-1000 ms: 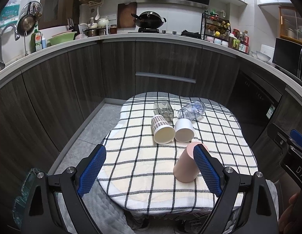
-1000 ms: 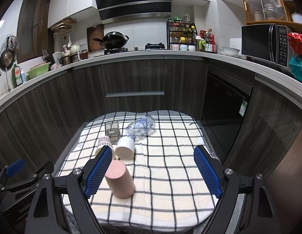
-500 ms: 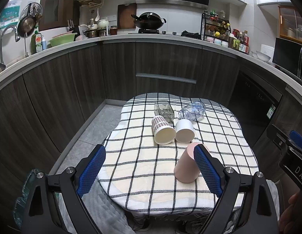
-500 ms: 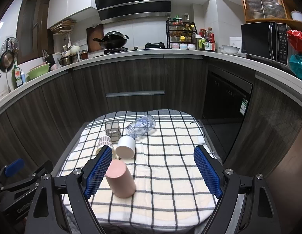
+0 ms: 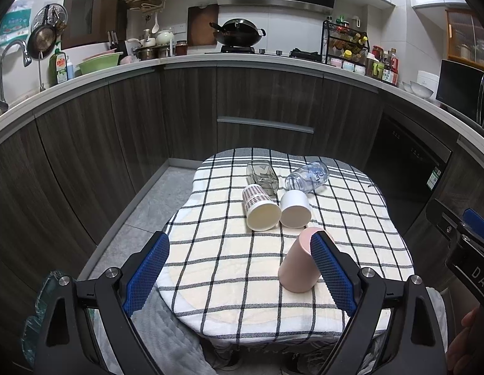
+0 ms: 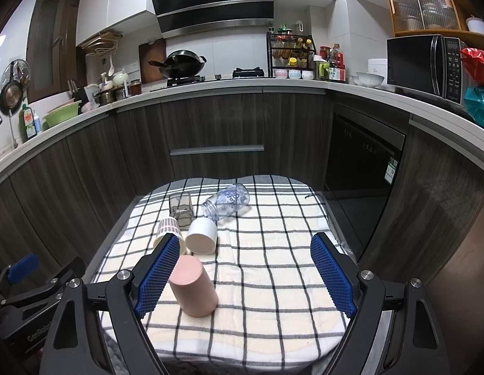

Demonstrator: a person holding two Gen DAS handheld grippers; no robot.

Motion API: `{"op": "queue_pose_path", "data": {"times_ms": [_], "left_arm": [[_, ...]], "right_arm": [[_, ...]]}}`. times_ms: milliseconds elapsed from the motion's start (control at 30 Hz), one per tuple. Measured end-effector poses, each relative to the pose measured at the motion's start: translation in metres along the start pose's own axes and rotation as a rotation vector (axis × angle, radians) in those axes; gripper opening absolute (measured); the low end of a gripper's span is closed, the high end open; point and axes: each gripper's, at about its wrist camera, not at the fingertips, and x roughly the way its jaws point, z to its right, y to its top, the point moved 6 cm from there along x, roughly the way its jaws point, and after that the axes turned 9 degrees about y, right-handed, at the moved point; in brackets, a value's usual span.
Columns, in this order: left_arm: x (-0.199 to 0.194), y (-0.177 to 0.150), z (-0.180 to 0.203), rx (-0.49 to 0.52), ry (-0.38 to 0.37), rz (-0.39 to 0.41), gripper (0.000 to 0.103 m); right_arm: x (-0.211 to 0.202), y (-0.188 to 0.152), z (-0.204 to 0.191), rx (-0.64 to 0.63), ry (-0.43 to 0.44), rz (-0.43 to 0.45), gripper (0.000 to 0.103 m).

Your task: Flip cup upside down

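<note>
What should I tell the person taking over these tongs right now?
Left tongs: open, empty. Right tongs: open, empty.
Pink cup stands upside down, closed end up, at the near edge of the checked cloth; that one looks done.
Patterned cup, white cup, grey glass and clear bottle lie on their sides further back.
Left: possibly upend the lying cups.
</note>
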Motion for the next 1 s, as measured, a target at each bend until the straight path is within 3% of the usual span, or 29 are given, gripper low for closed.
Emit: {"op": "queue_pose_path", "data": {"times_ms": [533, 1000], "left_arm": [[0.0009, -0.0002, 0.0027, 0.011, 0.004, -0.002, 0.093], [0.0048, -0.0011, 0.0043, 0.003, 0.0, -0.027, 0.101]], "right_arm": [[0.0034, -0.0023, -0.0004, 0.003, 0.002, -0.004, 0.086], [0.0041, -0.003, 0.0006, 0.003, 0.0, -0.004, 0.086]]}}
